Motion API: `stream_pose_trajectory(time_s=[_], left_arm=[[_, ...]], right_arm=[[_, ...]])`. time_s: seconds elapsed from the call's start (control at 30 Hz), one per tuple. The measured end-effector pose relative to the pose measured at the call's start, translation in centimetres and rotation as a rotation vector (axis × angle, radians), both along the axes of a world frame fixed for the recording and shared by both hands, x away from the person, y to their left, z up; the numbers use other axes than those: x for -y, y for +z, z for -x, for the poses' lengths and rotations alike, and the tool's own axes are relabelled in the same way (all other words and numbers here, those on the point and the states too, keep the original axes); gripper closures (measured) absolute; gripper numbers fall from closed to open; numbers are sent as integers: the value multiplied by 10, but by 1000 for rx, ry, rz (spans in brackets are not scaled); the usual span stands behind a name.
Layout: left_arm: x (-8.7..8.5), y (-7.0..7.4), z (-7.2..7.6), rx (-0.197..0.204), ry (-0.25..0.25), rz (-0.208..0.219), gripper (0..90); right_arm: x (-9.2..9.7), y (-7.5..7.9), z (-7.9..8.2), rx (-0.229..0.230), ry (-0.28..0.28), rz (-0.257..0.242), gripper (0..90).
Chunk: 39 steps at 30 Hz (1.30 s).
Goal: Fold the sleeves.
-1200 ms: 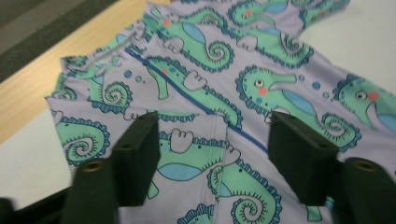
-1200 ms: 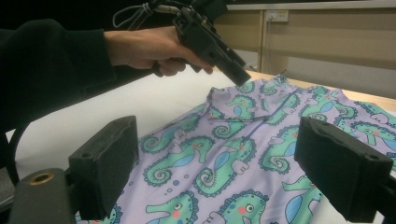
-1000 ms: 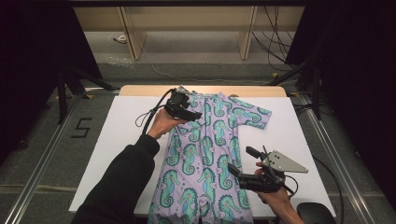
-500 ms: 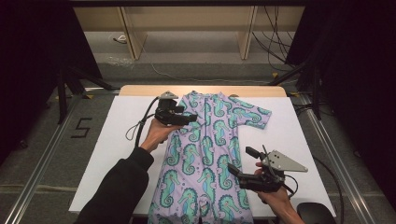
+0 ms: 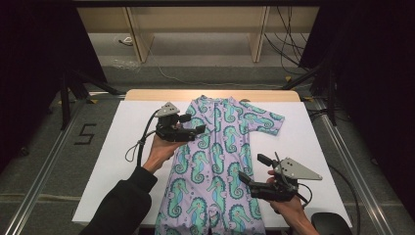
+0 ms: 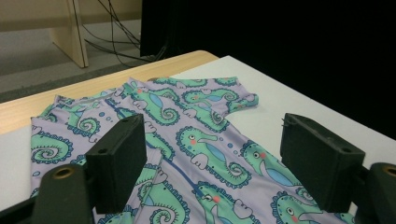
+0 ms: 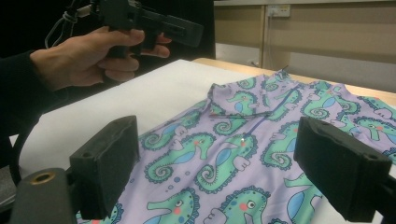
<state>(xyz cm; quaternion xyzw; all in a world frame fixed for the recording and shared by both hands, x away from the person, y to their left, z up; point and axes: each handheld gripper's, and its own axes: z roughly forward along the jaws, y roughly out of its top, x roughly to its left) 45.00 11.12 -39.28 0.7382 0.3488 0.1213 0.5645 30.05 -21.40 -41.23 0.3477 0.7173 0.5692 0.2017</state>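
A lilac romper printed with green seahorses is laid flat along the middle of the white bench, its collar toward the far edge. The left tongs are held just above its folded left sleeve, jaws apart with nothing between them. The right tongs are held at the romper's right edge, jaws apart and empty.
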Motion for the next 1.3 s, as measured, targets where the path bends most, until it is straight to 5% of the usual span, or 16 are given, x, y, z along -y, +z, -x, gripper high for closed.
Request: stream_pose_trajectory(time_s=[0.63,1.3], left_arm=[[-15,-6,23,28,17,80,220],[-18,-7,53,70,6,112,208]], right_arm=[[1,-1,-2,-5,-6,-7,150],[2,-1,-2,-7,-7,-6,150]])
